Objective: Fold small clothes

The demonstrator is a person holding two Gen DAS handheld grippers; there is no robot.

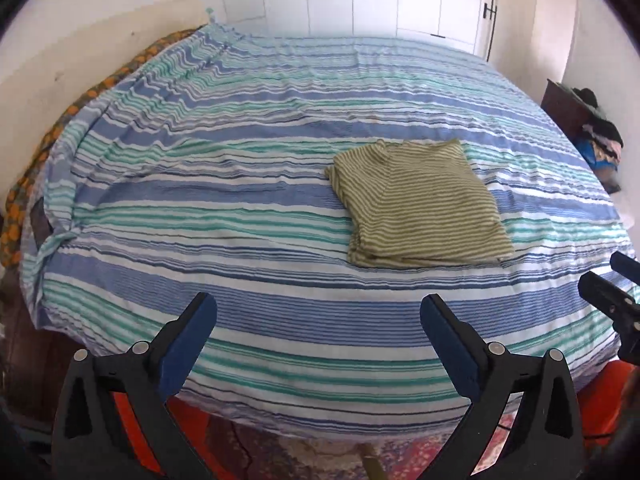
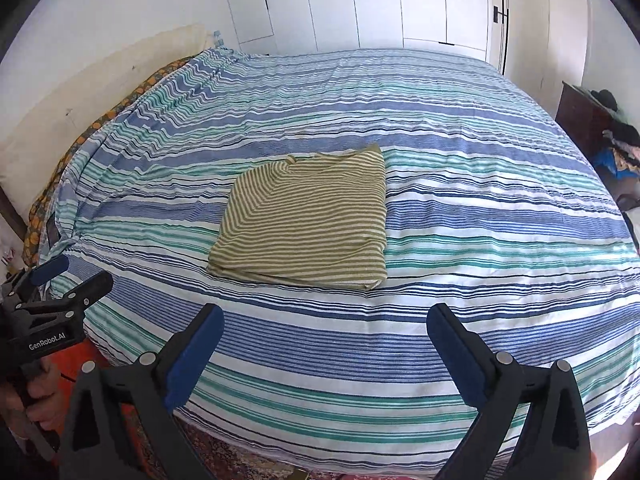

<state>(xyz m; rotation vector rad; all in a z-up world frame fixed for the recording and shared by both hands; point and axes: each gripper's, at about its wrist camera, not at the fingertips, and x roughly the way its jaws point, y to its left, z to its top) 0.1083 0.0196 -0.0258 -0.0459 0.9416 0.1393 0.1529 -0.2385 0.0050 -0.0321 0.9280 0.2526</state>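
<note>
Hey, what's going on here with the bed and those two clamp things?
A person is folding small clothes on a bed covered with a blue, green and white striped sheet, using a handheld gripper in each hand. An olive-and-cream striped shirt lies folded into a neat rectangle on the sheet. The left gripper and the right gripper are both open and empty, near the bed's edge, short of the shirt. Nothing is touching the shirt, so this fold looks finished.

I see a folded olive-and-cream striped knit shirt (image 2: 304,216) on a bedsheet striped blue, teal and white (image 2: 480,216). My grippers' black plastic fingers (image 1: 452,344) carry blue pads. White cupboard doors (image 2: 380,0) stand behind.
</note>
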